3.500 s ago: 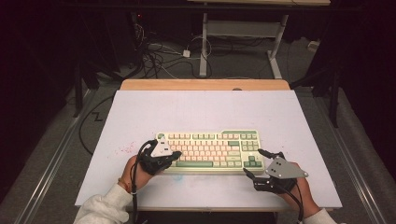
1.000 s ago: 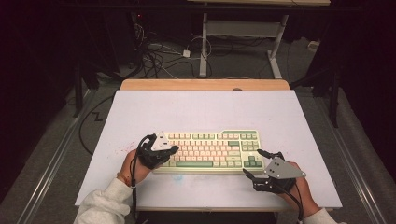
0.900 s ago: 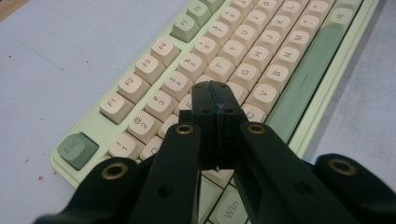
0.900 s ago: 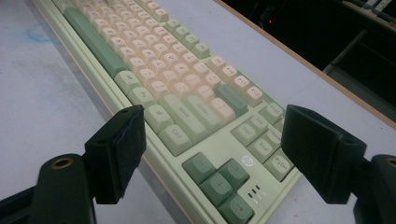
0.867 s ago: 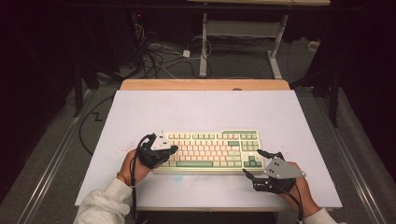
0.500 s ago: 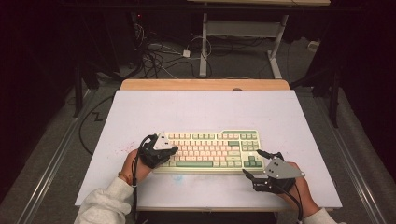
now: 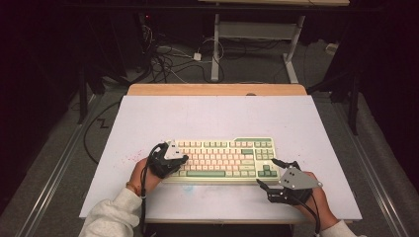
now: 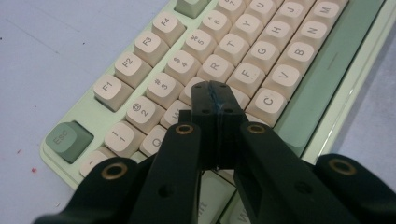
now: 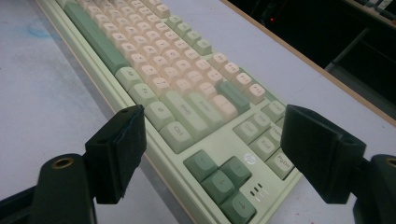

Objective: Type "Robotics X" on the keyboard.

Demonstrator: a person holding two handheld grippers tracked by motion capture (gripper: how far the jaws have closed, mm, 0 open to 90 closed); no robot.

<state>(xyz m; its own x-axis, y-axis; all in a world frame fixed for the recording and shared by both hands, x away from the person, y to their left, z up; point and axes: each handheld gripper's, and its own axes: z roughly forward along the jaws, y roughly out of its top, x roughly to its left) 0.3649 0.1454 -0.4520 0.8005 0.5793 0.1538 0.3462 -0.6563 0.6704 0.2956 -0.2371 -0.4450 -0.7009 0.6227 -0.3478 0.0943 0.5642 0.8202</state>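
A pale green keyboard [image 7: 222, 159] with cream keys lies on the white table top [image 7: 217, 116], near its front edge. My left gripper [image 7: 179, 160] is shut, with nothing between its jaws. Its joined tips [image 8: 215, 100] rest over the letter keys at the keyboard's [image 8: 261, 56] left end, among the 3, R and C keys. Whether they press a key is hidden. My right gripper [image 7: 267, 173] stands open just off the keyboard's right front corner. Its wide-apart jaws [image 9: 219, 149] frame the arrow keys of the keyboard [image 9: 177, 74] without touching them.
A wooden strip [image 7: 217, 90] runs along the table's far edge. Behind it are cables [image 7: 168, 59] on the floor and a metal desk frame [image 7: 257, 34]. Faint pink specks [image 7: 129, 159] mark the table left of the keyboard.
The left gripper has shifted very slightly over the keyboard's left keys. The right gripper has kept still.
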